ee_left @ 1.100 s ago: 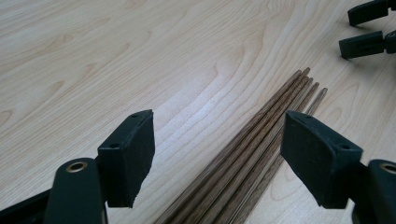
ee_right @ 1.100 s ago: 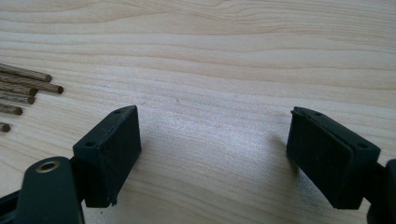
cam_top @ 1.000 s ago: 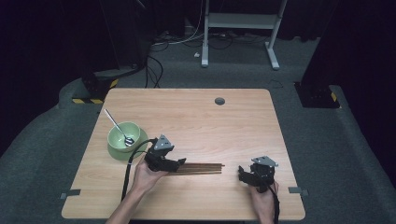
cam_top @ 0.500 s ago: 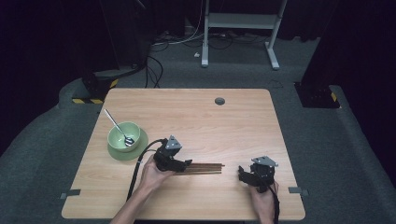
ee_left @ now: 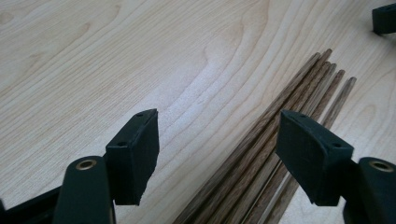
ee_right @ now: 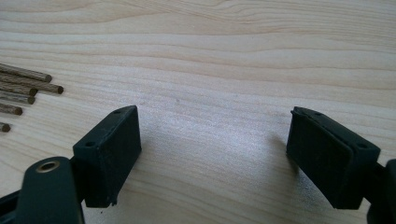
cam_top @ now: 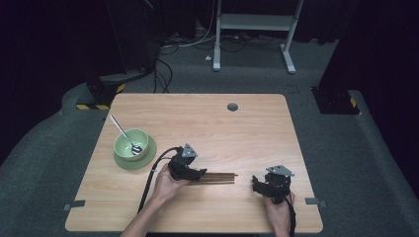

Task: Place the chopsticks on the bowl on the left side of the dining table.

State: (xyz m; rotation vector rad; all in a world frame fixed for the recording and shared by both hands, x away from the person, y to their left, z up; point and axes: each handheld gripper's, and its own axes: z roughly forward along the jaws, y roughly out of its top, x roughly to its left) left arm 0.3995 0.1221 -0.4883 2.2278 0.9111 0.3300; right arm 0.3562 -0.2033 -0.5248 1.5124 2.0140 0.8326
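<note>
A bundle of several thin brown wooden sticks (cam_top: 220,177) lies flat on the wooden table (cam_top: 197,118), near the front middle. My left gripper (cam_top: 196,174) is at the sticks' left end, open and low over them. In the left gripper view the sticks (ee_left: 303,88) run between the jaws, close to the right one, and my left gripper (ee_left: 217,126) grips nothing. My right gripper (cam_top: 257,183) rests open on the table to the right of the bundle. In the right gripper view the stick ends (ee_right: 23,88) show at the far left, and bare wood lies between the jaws of my right gripper (ee_right: 212,121).
A green bowl (cam_top: 129,140) with a metal spoon (cam_top: 124,134) in it stands on a green saucer at the table's left. A small dark round hole (cam_top: 232,106) sits near the table's far edge. Cables and a desk frame lie on the floor beyond.
My left gripper has slid a little to the right, onto the left end of the sticks. The right gripper and the sticks have stayed put.
</note>
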